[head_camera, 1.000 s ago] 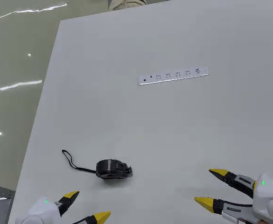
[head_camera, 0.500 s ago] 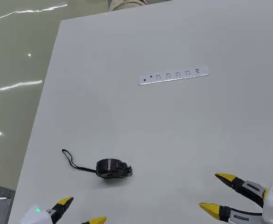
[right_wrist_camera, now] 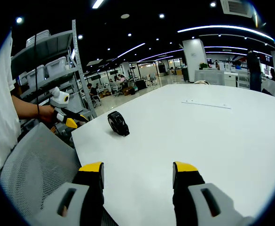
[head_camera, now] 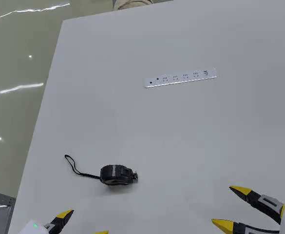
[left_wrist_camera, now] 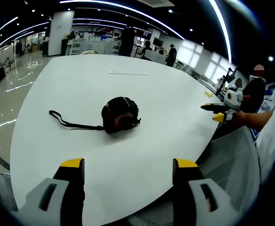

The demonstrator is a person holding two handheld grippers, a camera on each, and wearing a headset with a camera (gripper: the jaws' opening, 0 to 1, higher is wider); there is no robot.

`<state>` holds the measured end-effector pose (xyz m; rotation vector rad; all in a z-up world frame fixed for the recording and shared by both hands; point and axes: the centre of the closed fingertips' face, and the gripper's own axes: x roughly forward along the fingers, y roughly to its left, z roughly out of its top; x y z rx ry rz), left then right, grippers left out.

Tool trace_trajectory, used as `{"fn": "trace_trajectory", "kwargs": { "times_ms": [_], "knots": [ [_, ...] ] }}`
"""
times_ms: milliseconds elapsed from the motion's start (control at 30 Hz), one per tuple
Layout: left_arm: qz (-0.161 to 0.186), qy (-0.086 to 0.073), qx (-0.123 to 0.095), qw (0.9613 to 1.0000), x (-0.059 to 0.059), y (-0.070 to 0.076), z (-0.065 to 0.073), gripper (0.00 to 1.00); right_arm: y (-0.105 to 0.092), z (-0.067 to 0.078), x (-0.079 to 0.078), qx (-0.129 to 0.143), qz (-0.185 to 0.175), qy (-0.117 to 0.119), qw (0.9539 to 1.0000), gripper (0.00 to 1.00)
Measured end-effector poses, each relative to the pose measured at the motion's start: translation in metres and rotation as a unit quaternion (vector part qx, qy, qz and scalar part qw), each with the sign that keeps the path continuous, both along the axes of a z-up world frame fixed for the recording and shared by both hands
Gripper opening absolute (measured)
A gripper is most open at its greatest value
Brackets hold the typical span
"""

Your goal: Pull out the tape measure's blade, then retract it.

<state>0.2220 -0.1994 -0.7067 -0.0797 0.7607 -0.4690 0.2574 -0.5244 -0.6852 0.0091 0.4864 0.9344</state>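
A black tape measure (head_camera: 117, 175) with a thin wrist strap (head_camera: 75, 167) lies on the white table (head_camera: 181, 126), its blade pulled in. It also appears in the left gripper view as the tape measure (left_wrist_camera: 121, 114) and, further off, as the tape measure (right_wrist_camera: 118, 123) in the right gripper view. My left gripper (head_camera: 81, 224) sits at the table's near left edge, open, short of the tape. At the near right, my right gripper (head_camera: 234, 206) is open and holds nothing. Both have yellow tips.
A flat white power strip (head_camera: 180, 78) lies across the middle of the table, far beyond the tape. The table's left edge (head_camera: 37, 126) drops to a glossy floor. A grey mesh chair (right_wrist_camera: 38, 169) stands by the near edge.
Both grippers have drawn back toward the near edge of the table, lower in the head view. The tape measure has stayed put.
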Motion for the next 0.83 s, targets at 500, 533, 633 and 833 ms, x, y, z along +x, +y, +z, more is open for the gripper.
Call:
{"fn": "trace_trajectory", "kwargs": {
  "times_ms": [500,533,633,833],
  "knots": [
    [0.001,0.002,-0.004,1.0,0.0001,-0.0018,-0.0018,0.74,-0.004,-0.0016,-0.0013,-0.001,-0.006,0.001,1.0,0.6],
    [0.001,0.002,-0.004,1.0,0.0003,-0.0017,-0.0024,0.74,-0.0037,-0.0019,-0.0016,-0.001,-0.006,0.002,1.0,0.6],
    [0.002,0.004,-0.005,1.0,0.0003,-0.002,-0.0031,0.74,-0.0039,-0.0019,-0.0013,-0.001,-0.007,0.0,1.0,0.6],
    [0.0,0.005,-0.005,1.0,-0.0003,-0.0036,-0.0029,0.74,-0.0062,-0.0012,0.0,-0.002,-0.009,-0.002,1.0,0.6]
  ]
}}
